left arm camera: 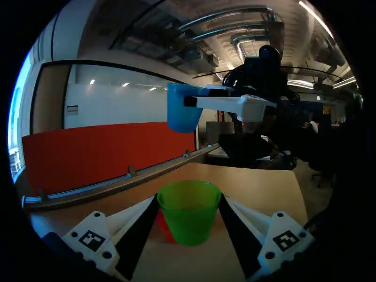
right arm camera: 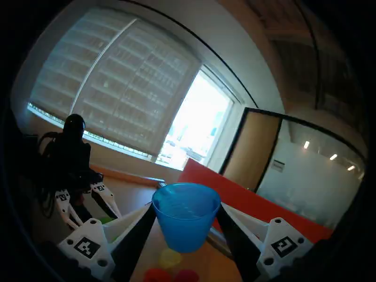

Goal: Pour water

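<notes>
My left gripper (left arm camera: 189,202) is shut on a green cup (left arm camera: 189,221), upright and low over the wooden table (left arm camera: 263,188); I cannot tell if it touches the top. A red object (left arm camera: 164,229) peeks out behind the cup's base. In the left gripper view the blue cup (left arm camera: 181,110) hangs upright, high above the table, held by the right gripper (left arm camera: 190,101). In the right gripper view my right gripper (right arm camera: 185,209) is shut on that blue cup (right arm camera: 185,223). The left gripper (right arm camera: 84,207) shows farther off at lower left, with a person's dark sleeve behind it.
Under the blue cup lie a yellow round piece (right arm camera: 170,257) and two red ones (right arm camera: 157,275) on the table. A red partition (left arm camera: 103,150) with a rail runs along the table's far edge. A bright window (right arm camera: 197,127) and office desks (left arm camera: 282,155) lie beyond.
</notes>
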Demonstrator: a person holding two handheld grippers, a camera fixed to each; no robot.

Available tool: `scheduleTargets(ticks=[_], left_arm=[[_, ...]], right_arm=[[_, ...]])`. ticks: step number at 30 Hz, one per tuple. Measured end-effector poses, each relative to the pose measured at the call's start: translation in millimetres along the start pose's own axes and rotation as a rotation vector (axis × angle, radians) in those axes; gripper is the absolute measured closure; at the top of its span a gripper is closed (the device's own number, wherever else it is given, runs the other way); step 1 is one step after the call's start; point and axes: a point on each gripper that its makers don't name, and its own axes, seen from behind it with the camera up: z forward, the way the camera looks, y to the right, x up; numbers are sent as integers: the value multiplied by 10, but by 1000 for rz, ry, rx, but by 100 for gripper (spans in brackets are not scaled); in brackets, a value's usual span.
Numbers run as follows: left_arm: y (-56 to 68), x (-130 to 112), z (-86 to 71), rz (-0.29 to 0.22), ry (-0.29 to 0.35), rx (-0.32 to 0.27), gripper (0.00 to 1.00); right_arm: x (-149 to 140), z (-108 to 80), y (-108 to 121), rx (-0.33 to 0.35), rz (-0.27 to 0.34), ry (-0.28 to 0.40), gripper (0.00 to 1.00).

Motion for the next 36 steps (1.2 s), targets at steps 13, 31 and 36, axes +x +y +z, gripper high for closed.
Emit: scheduleTargets(ticks=[13,31,36], left_arm=[[-73,-21,27,-1,-15,18,12],[-209,-209,115,8,-106,29,12],[-230,-316,154,10,-146,21,12]], right_arm=[[-134,-71,84,2,304,-18,10],[-584,-290,-58,20,309,-103,10],[-738,-367,-153,38,316,-127,10]])
